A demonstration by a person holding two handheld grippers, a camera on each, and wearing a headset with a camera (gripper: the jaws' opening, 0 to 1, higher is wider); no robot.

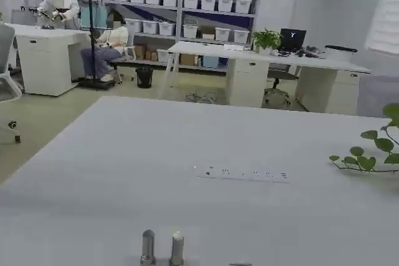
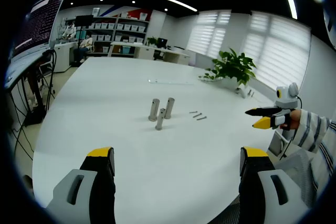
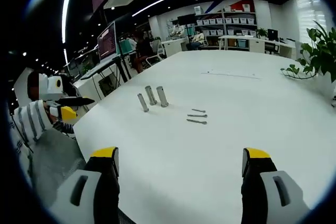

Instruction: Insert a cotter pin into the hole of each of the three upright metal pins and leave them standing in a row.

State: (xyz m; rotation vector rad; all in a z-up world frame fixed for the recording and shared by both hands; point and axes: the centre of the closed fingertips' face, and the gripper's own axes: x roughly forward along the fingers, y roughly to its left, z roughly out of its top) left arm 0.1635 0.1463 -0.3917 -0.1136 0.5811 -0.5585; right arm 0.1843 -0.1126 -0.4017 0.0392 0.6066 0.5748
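Our left gripper (image 2: 177, 153) holds its yellow-tipped jaws spread wide, with nothing between them. Left of centre in the right gripper view stand the three short grey steel cylinder pins (image 3: 151, 96), bunched upright on the white tabletop (image 3: 236, 145). They look dense and rigid, yet we judge that a sideways nudge would topple them. Just to their right lie three thin silvery cotter pins (image 3: 197, 115), light, slick and flat on the surface, so we would pinch one near its end. Our right gripper (image 3: 180, 153) also gapes empty.
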